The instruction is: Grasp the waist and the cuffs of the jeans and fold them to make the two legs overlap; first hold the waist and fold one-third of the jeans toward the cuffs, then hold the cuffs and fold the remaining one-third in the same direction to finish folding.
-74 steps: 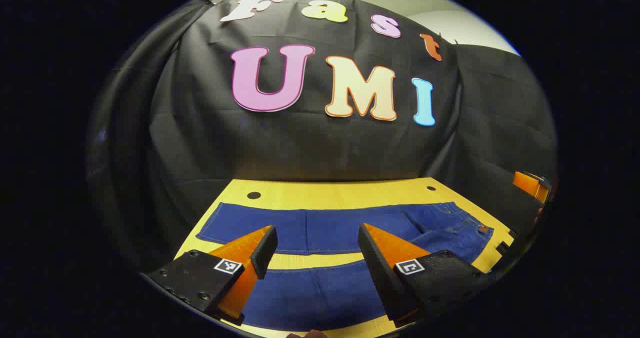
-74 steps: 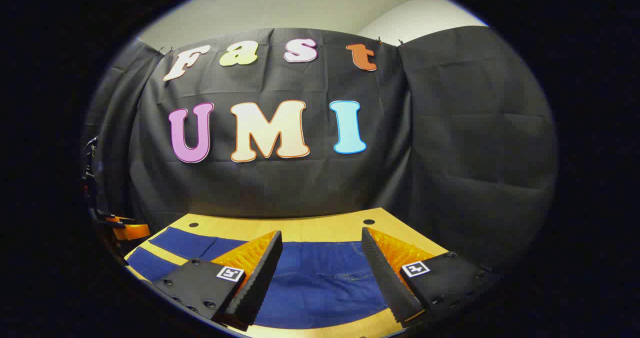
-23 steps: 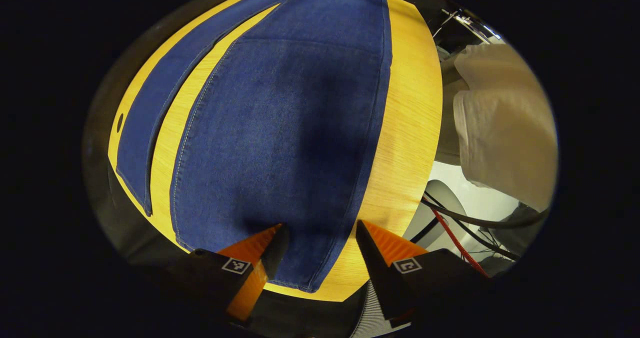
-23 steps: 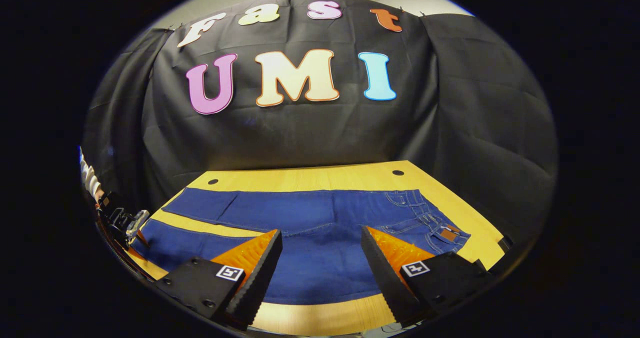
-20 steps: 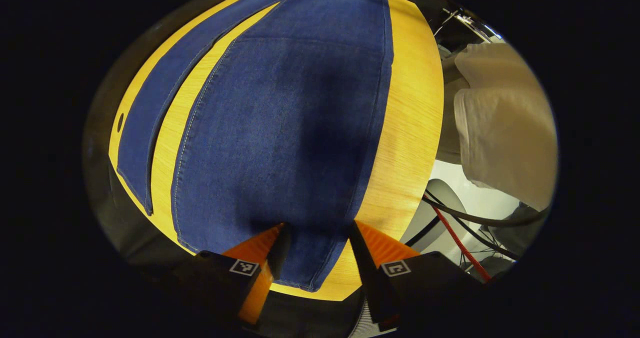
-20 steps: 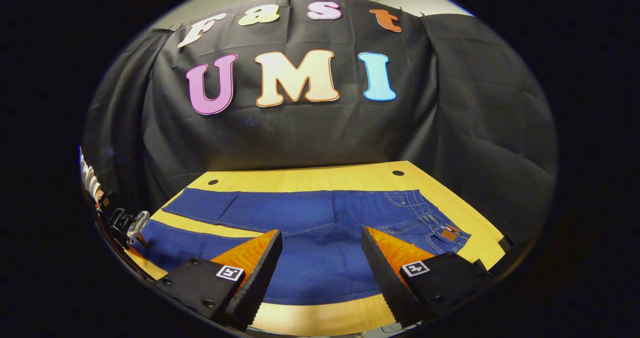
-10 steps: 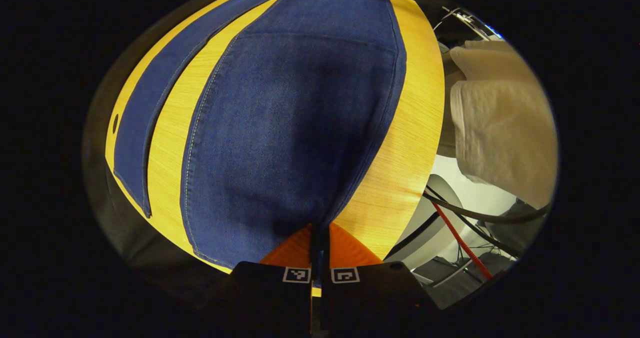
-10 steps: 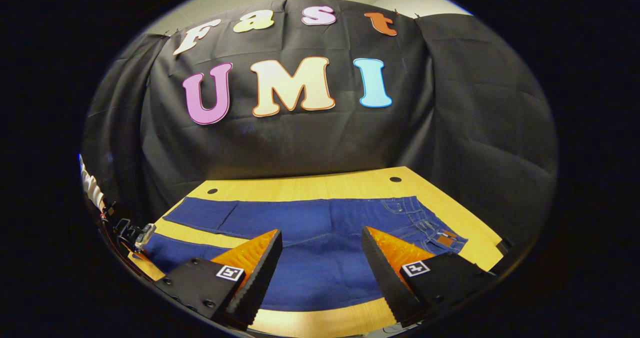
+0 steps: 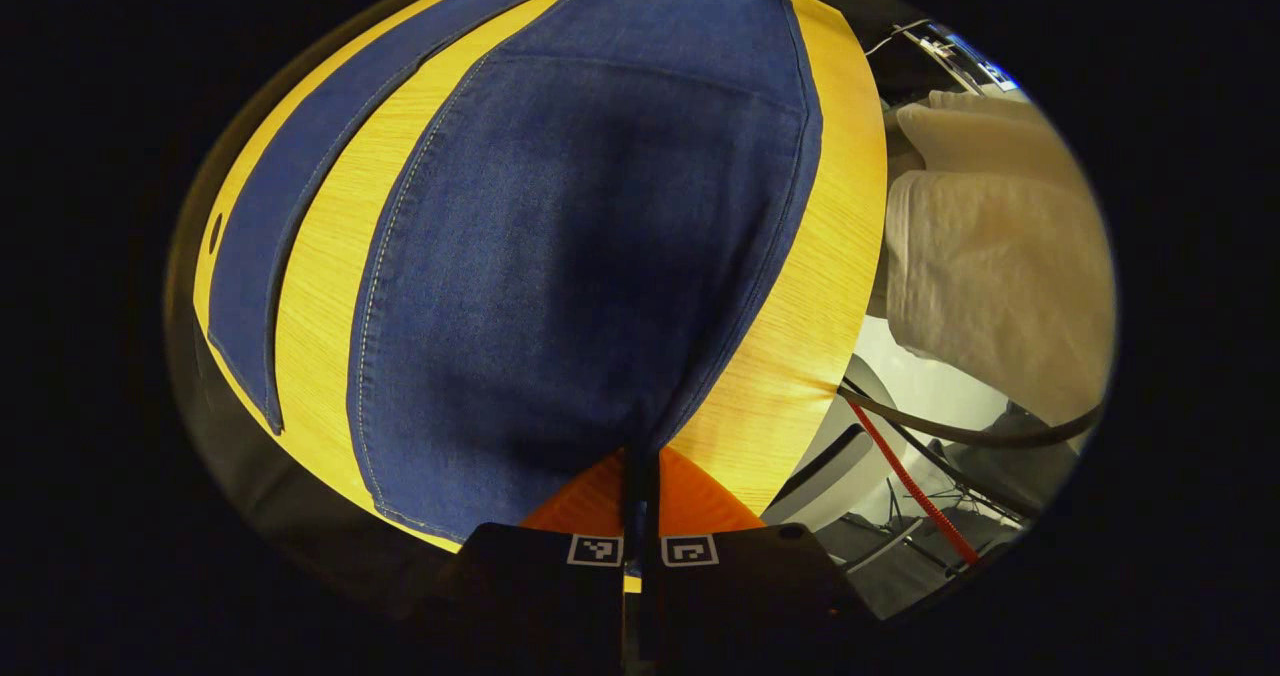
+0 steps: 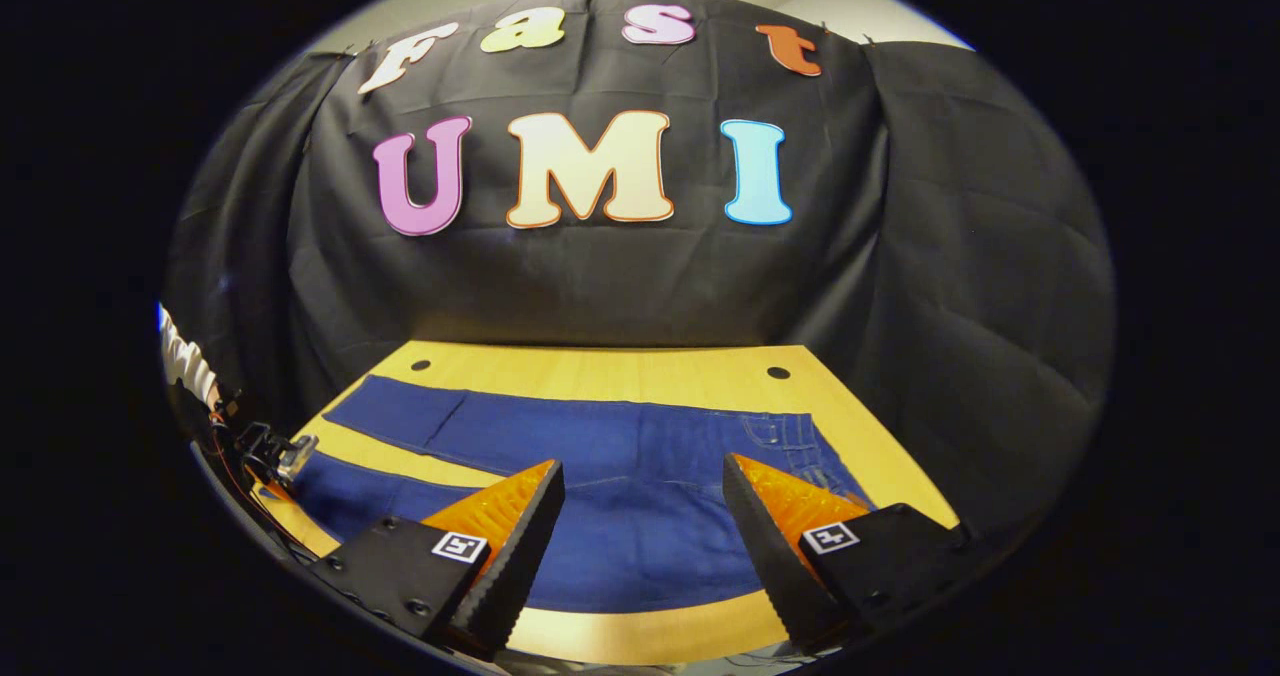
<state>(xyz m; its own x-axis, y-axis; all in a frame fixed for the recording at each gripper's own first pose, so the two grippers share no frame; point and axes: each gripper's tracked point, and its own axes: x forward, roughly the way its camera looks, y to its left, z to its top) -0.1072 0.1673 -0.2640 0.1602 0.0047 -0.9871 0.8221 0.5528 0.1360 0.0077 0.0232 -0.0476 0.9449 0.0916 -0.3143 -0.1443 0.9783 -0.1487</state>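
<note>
The left gripper (image 9: 640,456) was clamped on a cuff of the jeans (image 9: 560,256) lying spread on the worktop (image 9: 800,286); the right gripper (image 10: 640,516) hovered apart over them. The thin pinch could slip once lifted.

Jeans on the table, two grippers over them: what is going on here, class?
A person holding a gripper in each hand is starting to fold a pair of jeans spread flat on a wooden table, legs still apart. The left gripper has its fingers closed on the cuff end of the near leg at the table's edge. The right gripper hangs open above the middle of the jeans, gripping nothing. No fold has been made yet.
</note>
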